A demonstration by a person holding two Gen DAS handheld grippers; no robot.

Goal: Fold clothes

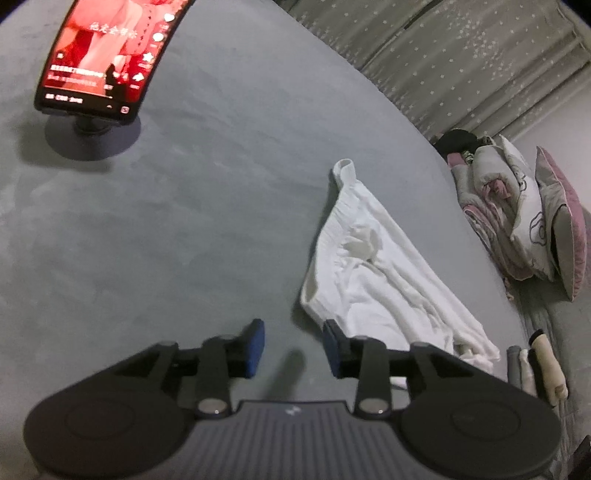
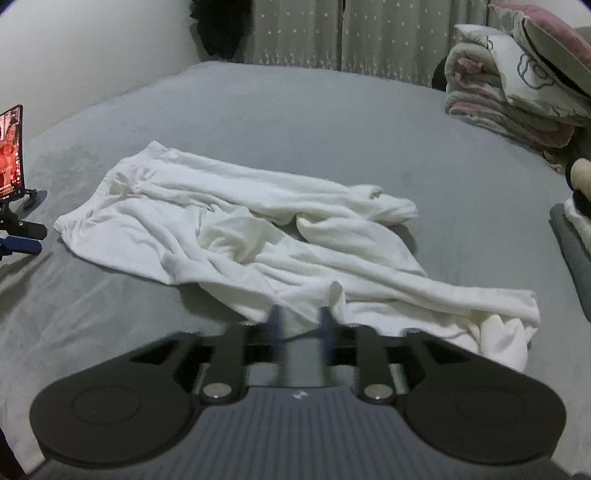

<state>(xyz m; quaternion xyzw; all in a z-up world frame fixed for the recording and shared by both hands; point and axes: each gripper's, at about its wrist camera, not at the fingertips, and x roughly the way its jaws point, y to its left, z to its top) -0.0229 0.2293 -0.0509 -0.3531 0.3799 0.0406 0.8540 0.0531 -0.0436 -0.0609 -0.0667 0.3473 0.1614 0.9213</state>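
A white pair of trousers point(image 2: 236, 225) lies crumpled on the grey bed sheet point(image 2: 332, 122), waistband to the left and legs to the right. In the left wrist view the trousers point(image 1: 376, 269) lie to the right. My left gripper point(image 1: 293, 349) is open and empty, just off the waistband corner, above the sheet. It also shows at the left edge of the right wrist view point(image 2: 22, 238). My right gripper point(image 2: 299, 325) is at the near edge of the trousers with its jaws partly open and blurred, white cloth between them.
A phone on a round stand point(image 1: 107, 55) plays a video at the far left of the bed. Folded quilts and pillows point(image 2: 517, 81) are stacked at the far right. Folded clothes point(image 1: 535, 369) lie at the right edge. Starred curtains point(image 2: 369, 33) hang behind.
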